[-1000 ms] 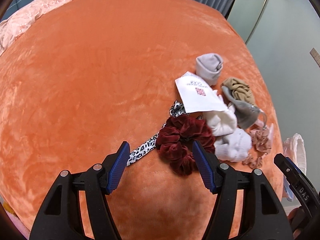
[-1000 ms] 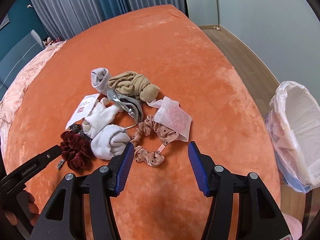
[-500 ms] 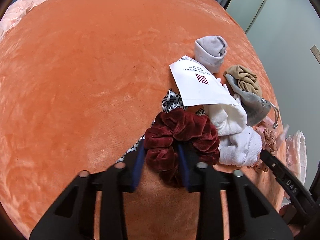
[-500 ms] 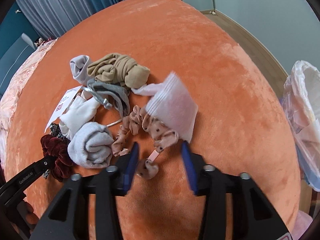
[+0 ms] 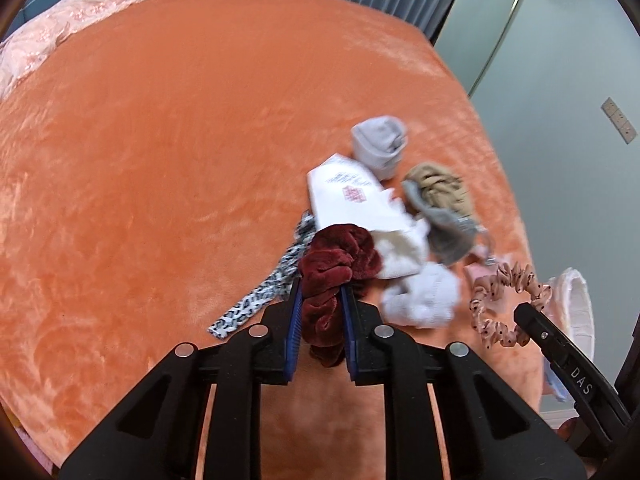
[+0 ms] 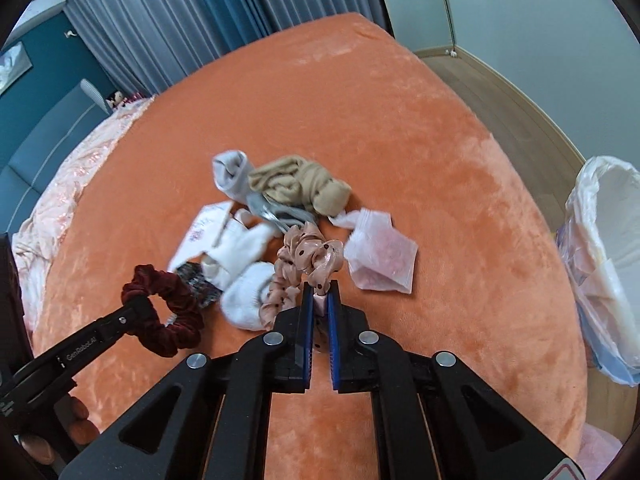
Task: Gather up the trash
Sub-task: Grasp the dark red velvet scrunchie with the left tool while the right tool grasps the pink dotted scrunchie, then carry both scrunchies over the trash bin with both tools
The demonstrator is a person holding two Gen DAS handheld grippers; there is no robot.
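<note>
In the left wrist view the left gripper (image 5: 320,292), its jaws having just closed, pinches the dark red scrunchie (image 5: 336,264) above the orange bedspread (image 5: 160,160), while the right wrist view shows the right gripper (image 6: 320,296), likewise just closed, clamping the pink dotted scrunchie (image 6: 312,260) beside the clutter.

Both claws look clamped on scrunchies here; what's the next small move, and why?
Probably lift both a little higher. The left claw pinches the dark red scrunchie and the right claw the pink dotted scrunchie, each hanging close to the sock pile. Then swing toward the lined bin.
</note>
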